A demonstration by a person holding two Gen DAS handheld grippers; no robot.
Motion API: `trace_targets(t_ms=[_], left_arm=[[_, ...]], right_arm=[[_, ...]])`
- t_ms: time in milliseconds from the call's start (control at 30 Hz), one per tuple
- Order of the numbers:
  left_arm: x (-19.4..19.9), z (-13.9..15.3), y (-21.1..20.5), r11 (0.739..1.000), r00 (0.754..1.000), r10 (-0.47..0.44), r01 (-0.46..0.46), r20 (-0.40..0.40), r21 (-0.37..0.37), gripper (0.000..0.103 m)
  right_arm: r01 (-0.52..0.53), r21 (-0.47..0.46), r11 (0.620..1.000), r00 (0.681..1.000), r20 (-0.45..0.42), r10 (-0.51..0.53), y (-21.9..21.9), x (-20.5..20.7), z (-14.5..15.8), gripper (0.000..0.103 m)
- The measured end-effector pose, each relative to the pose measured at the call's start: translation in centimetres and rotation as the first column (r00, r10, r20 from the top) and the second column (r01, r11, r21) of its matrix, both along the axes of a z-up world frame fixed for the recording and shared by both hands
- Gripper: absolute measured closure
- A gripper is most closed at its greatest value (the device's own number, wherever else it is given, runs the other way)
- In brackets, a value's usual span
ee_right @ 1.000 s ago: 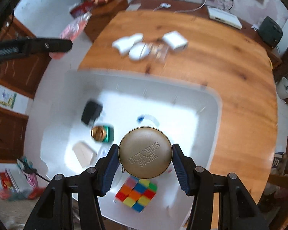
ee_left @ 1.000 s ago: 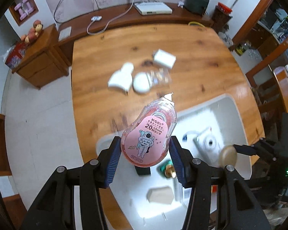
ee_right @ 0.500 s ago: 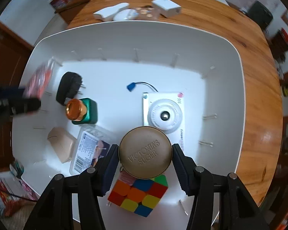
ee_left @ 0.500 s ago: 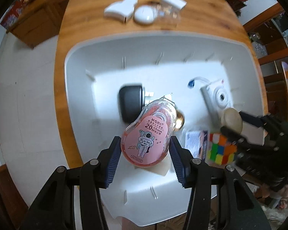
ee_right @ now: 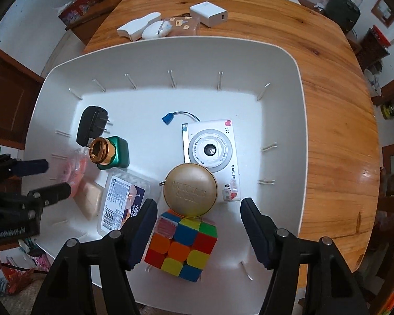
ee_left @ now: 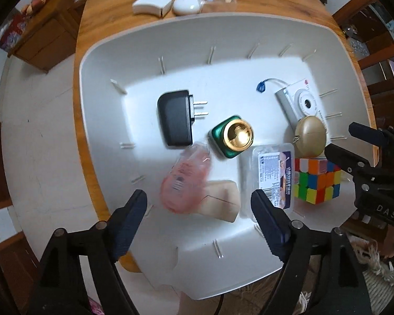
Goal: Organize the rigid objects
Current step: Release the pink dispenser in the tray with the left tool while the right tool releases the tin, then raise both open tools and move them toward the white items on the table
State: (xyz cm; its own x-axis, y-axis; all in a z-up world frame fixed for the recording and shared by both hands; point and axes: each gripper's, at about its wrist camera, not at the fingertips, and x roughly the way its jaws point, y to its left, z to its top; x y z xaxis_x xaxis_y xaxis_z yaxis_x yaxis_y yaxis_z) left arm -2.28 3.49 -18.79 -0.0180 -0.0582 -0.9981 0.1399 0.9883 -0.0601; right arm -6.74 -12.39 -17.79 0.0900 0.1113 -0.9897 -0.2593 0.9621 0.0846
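Observation:
Both grippers point down into a white bin (ee_left: pixel 223 21). The jaws of my left gripper (ee_left: pixel 198 199) are opening with nothing between the pads. The pink correction tape (ee_left: pixel 186 181), blurred, lies loose below them beside a beige block (ee_left: pixel 220 202). My right gripper (ee_right: pixel 199 204) is also opening. The round gold tin (ee_right: pixel 190 190) sits free of its pads, resting on the Rubik's cube (ee_right: pixel 182 244) and the edge of the white camera (ee_right: pixel 210 147).
The bin (ee_right: pixel 170 42) also holds a black charger (ee_left: pixel 174 120), a green bottle with a gold cap (ee_left: pixel 231 136) and a labelled clear packet (ee_left: pixel 273 176). Beyond it on the wooden table (ee_right: pixel 315 65) lie a white box (ee_right: pixel 208 13) and other small white items.
Both grippers sank over the bin and opened. The pink tape left the left jaws and dropped into the bin. The gold tin left the right jaws and settled on the cube.

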Motion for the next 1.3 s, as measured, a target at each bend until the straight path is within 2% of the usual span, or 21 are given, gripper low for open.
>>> trace_targets(t_ms=[300,567,867,1000,1200,1300], left_arm=[[1.2,3.7,0.0,1.0,0.995,-0.016,0.018,0.102,-0.017,0.019],[2.8,7.0,0.6,0.999,0.979,-0.027,0.034,0.202,-0.035,0.019],[5.4,9.3,1.2,0.998,0.957,-0.031,0.044,0.287,-0.037,0.019],[6.8,10.8,2.0,0.999,0.943,-0.043,0.051,0.329,-0.016,0.019],[9.3,13.9,2.9,0.996,0.905,-0.091,0.079,0.415,0.046,0.018],[11.1,15.2,3.2,0.993,0.885,-0.117,0.096,0.45,0.07,0.011]], right_arm=[[-0.023,-0.022,1.0,0.997,0.069,0.024,0.8,0.6,3.1,0.036],[-0.008,-0.024,1.0,0.992,0.122,0.011,0.4,1.5,5.1,0.036],[0.013,-0.024,1.0,0.987,0.161,-0.009,0.4,1.9,7.3,0.036],[0.019,-0.017,1.0,0.985,0.171,-0.016,0.5,2.4,8.7,0.036],[0.042,0.026,0.999,0.98,0.194,-0.047,0.5,4.7,12.1,0.036],[0.072,0.041,0.997,0.973,0.215,-0.079,0.6,6.8,14.2,0.036]])
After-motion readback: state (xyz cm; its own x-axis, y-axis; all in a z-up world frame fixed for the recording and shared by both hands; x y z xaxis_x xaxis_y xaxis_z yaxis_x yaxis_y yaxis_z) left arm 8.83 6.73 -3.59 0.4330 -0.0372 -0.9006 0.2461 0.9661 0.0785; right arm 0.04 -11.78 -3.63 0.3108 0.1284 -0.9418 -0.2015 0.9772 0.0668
